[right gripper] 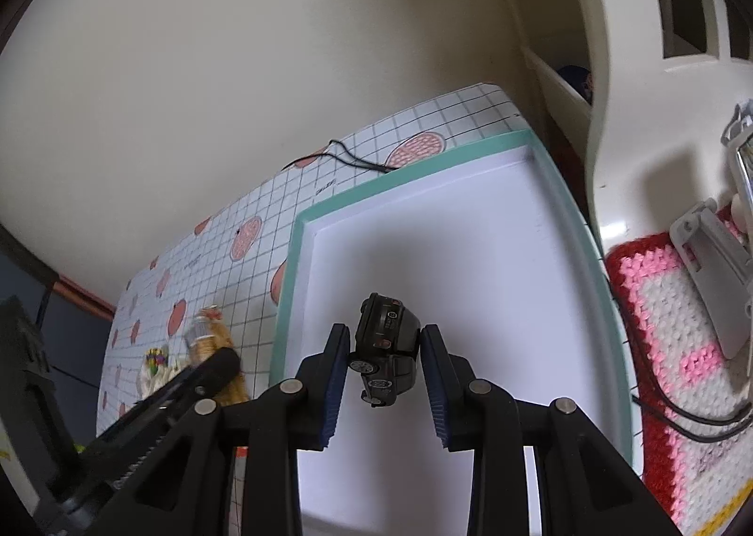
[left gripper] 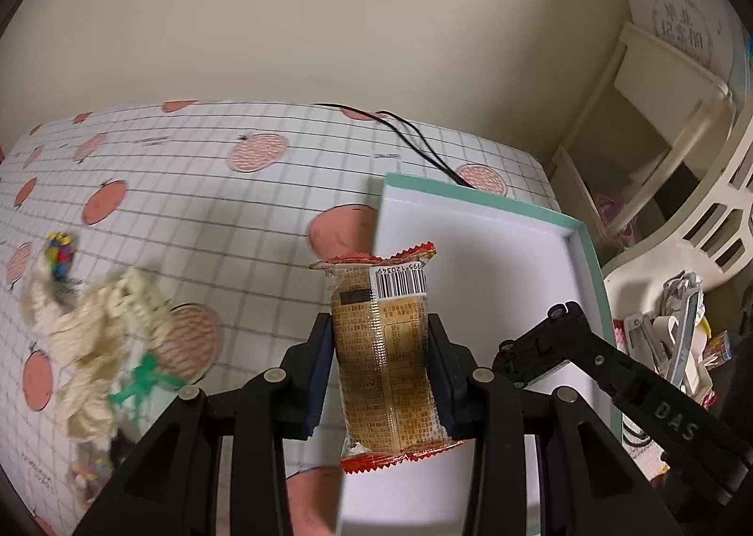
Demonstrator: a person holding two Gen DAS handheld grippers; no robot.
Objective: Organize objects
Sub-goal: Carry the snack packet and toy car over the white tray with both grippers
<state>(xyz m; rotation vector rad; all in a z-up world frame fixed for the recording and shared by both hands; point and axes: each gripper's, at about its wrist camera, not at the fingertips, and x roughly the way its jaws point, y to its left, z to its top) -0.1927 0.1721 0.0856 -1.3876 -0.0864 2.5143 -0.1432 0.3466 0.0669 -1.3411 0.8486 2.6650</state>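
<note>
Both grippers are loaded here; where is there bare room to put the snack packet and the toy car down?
The white floor of the teal-rimmed box is bare. The checked tablecloth is free between box and wall, apart from the black cable. Crowded: the cloth's left part, with the cream yarn bundle.

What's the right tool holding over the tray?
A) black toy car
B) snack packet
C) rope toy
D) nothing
A: in the right wrist view the right tool is shut on a black toy car above the white tray; the snack packet is in the left tool.
</note>
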